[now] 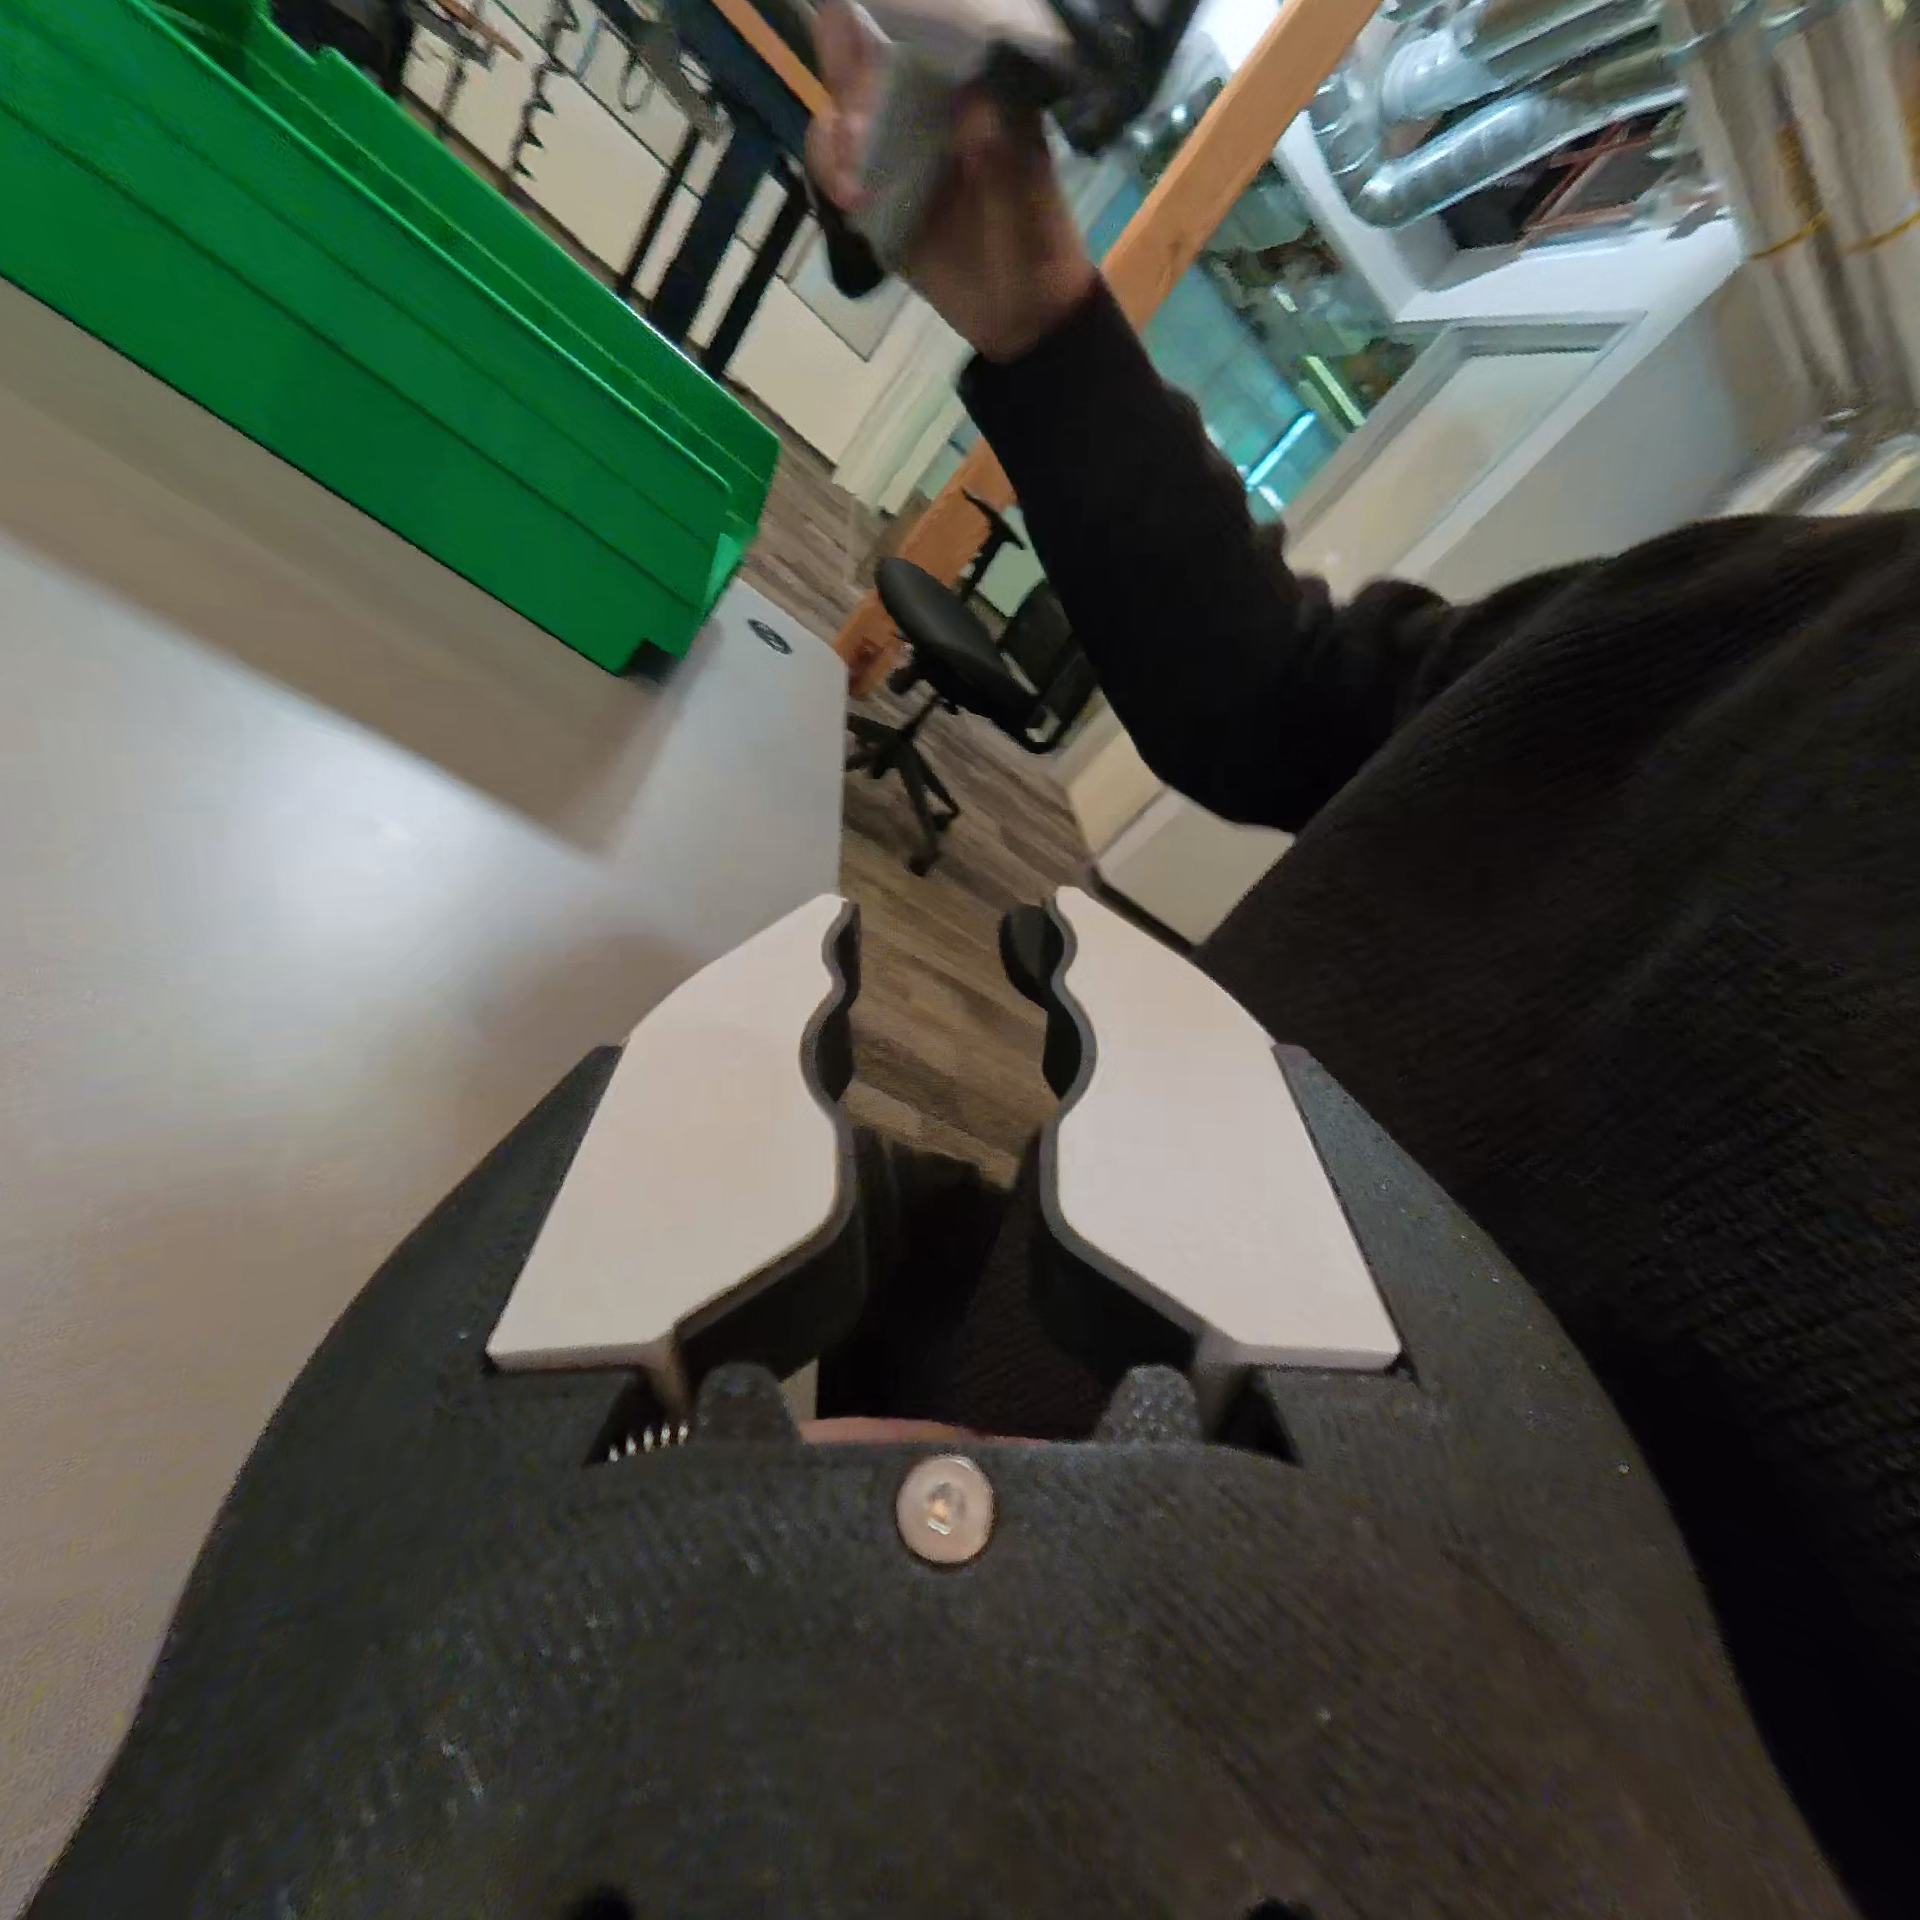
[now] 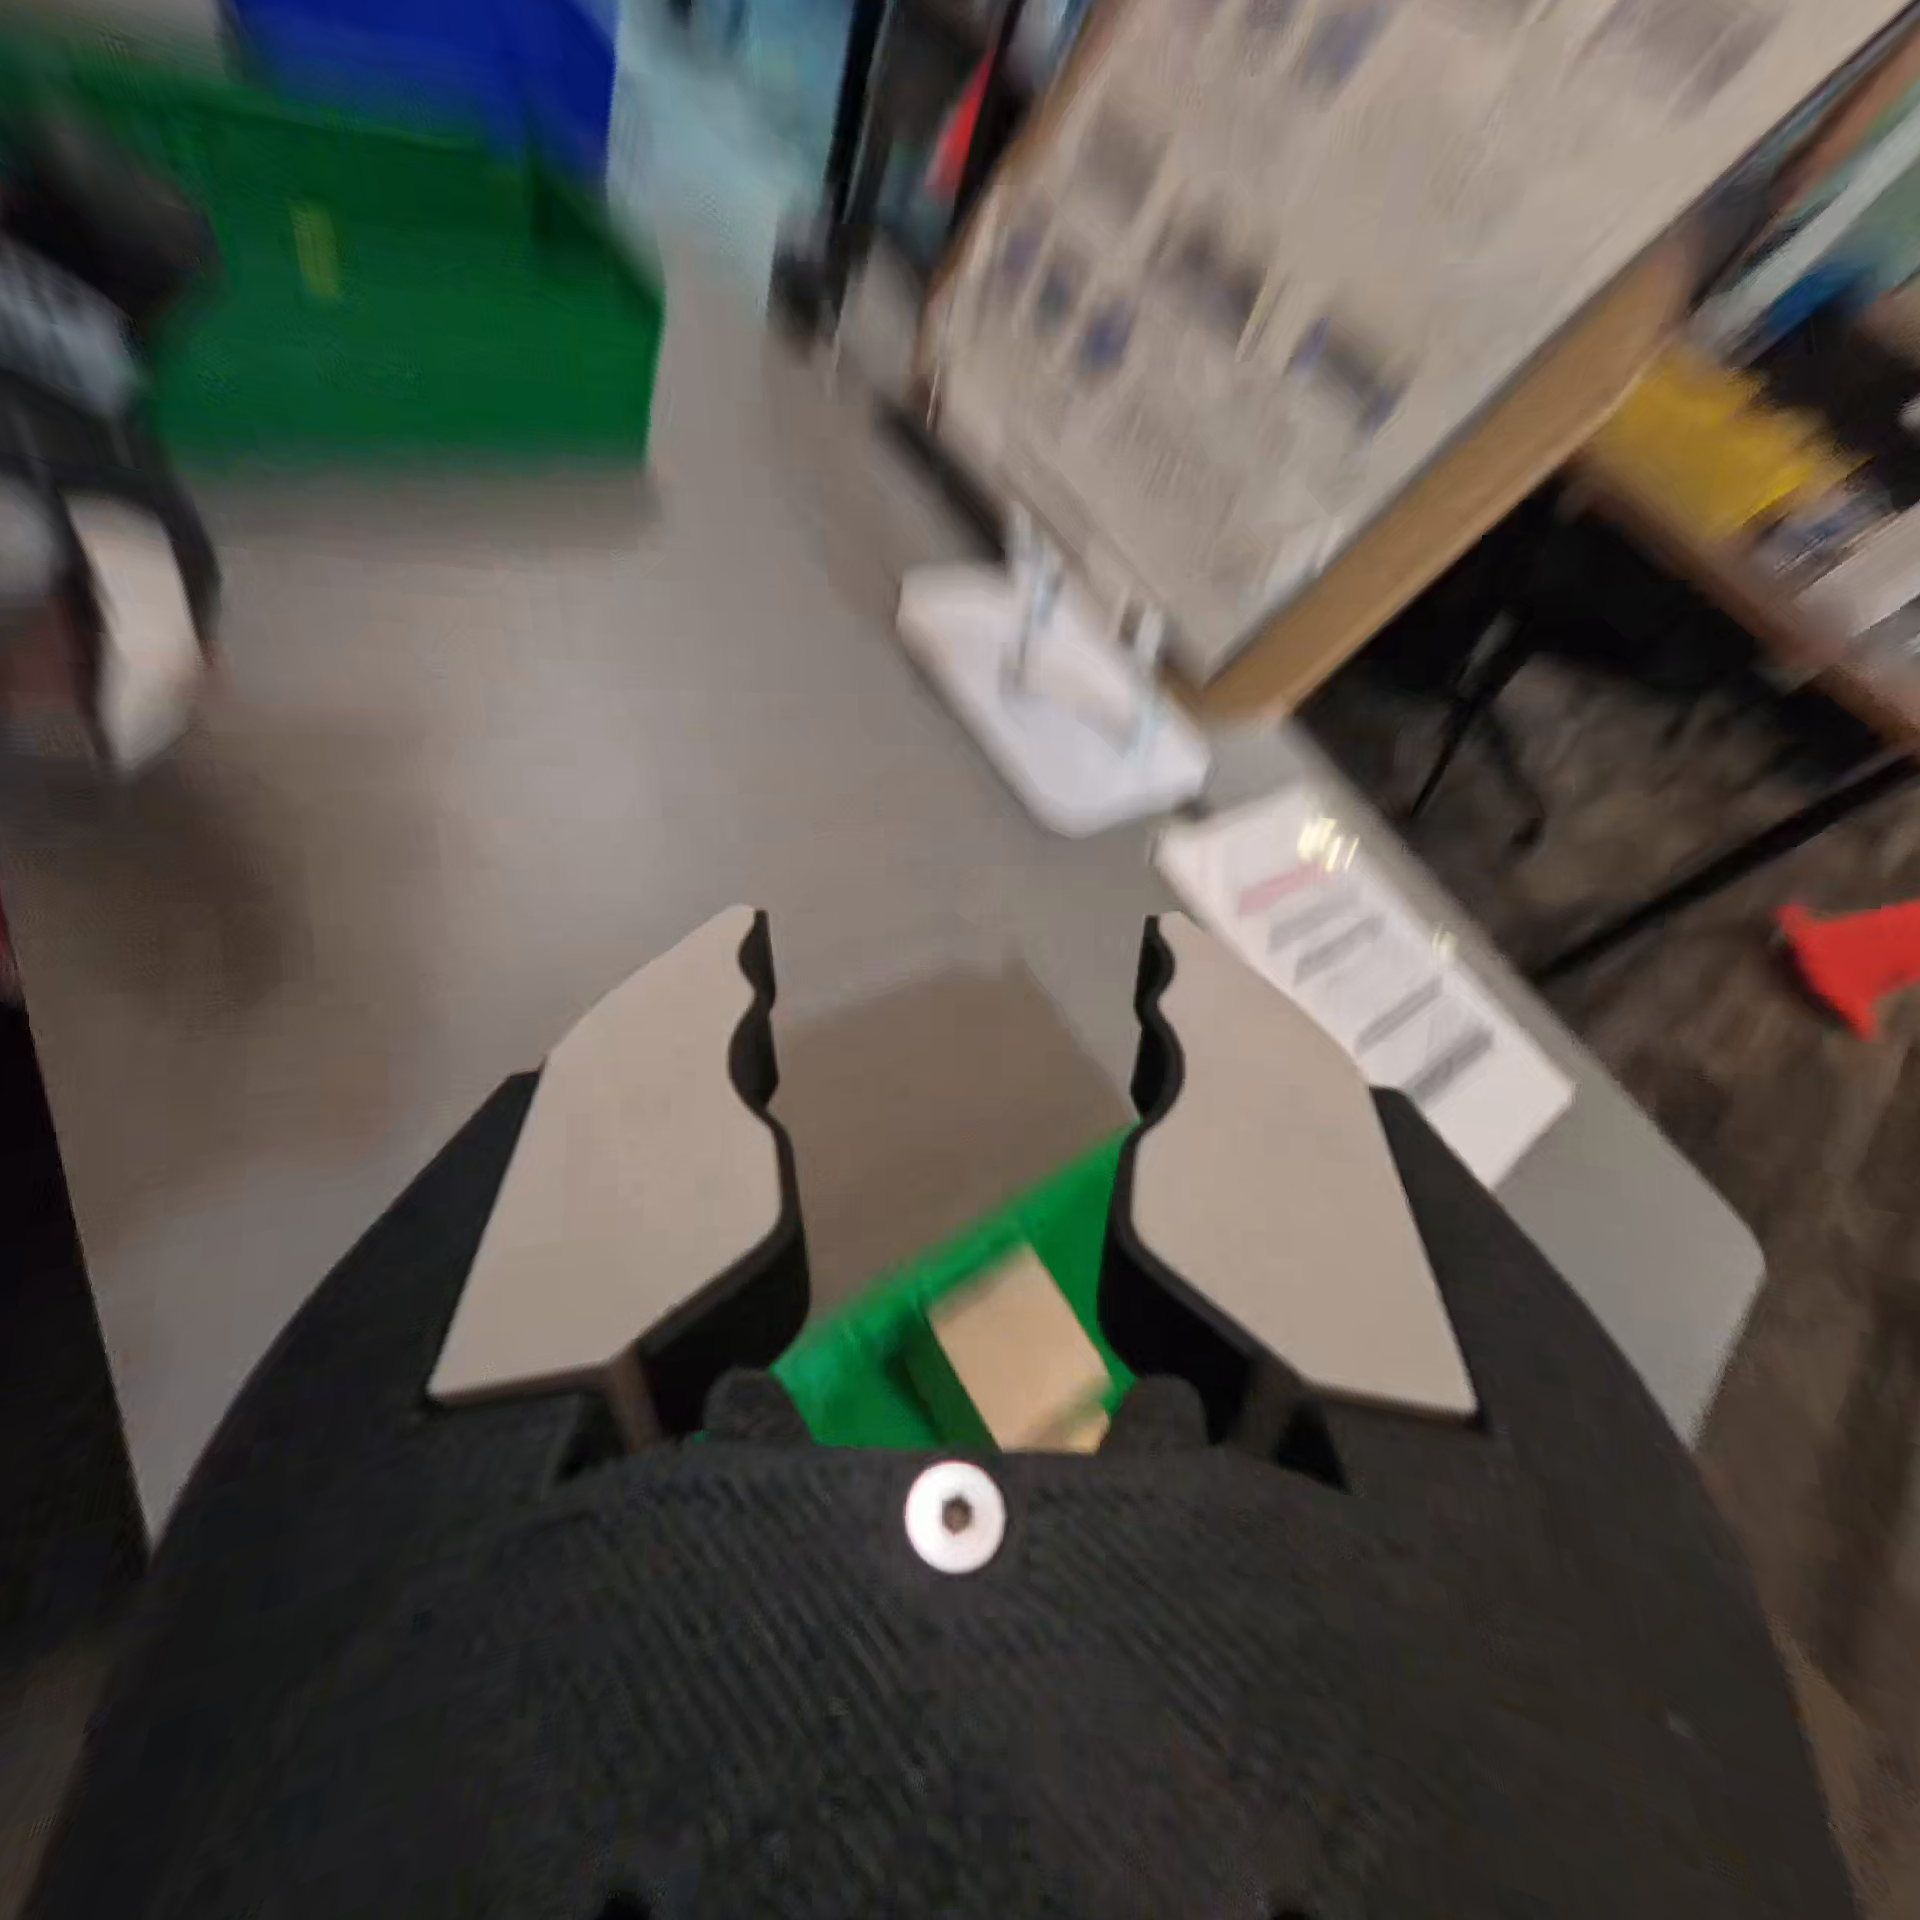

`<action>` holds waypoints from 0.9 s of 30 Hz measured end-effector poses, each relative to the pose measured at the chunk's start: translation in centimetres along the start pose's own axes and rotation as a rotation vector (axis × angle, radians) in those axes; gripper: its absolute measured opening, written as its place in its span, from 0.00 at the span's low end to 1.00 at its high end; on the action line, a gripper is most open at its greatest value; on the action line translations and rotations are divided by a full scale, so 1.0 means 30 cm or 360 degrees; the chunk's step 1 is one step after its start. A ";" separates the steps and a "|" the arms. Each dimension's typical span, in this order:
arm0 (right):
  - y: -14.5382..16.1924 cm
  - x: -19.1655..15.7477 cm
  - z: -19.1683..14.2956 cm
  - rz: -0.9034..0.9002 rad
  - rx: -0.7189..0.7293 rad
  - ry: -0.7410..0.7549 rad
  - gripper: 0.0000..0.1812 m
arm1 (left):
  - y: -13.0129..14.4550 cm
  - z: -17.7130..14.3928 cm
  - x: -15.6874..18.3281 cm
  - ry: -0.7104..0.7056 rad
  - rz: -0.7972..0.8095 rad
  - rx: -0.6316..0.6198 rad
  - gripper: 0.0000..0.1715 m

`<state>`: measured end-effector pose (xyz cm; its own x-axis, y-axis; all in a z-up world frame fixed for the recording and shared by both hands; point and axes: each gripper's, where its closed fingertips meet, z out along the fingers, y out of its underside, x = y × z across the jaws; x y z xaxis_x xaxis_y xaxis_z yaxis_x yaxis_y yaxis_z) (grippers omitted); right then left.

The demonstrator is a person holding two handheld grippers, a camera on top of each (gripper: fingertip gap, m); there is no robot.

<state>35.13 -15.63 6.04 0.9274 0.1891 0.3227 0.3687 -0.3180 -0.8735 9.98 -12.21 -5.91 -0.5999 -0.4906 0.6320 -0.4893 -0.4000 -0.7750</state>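
Hovering tilted off grey table (image 1: pixel 260 935) edge: left gripper (image 1: pixel 930 925), fingers parted, nothing between them, floor beyond tips. Green bins (image 1: pixel 395 343) far left of its fingers. Person's hand (image 1: pixel 966 197) raised high ahead, dark sleeve (image 1: pixel 1174 582) bent. Right gripper (image 2: pixel 956 935) over table, fingers spread, empty; small green bin (image 2: pixel 935 1340) with tan block (image 2: pixel 1029 1351) beneath finger bases. View blurred.
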 end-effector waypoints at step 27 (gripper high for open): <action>-0.062 -0.759 0.374 0.0458 0.0339 -0.0179 0.43 | -0.111 -1.512 -0.357 -0.2096 0.0613 -0.2001 0.25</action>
<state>12.63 -8.93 -3.77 0.9742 0.2247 0.0215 0.0619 -0.1746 -0.9827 -10.67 29.48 -10.09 -0.2629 -0.8585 -0.4402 -0.9540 0.2993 -0.0141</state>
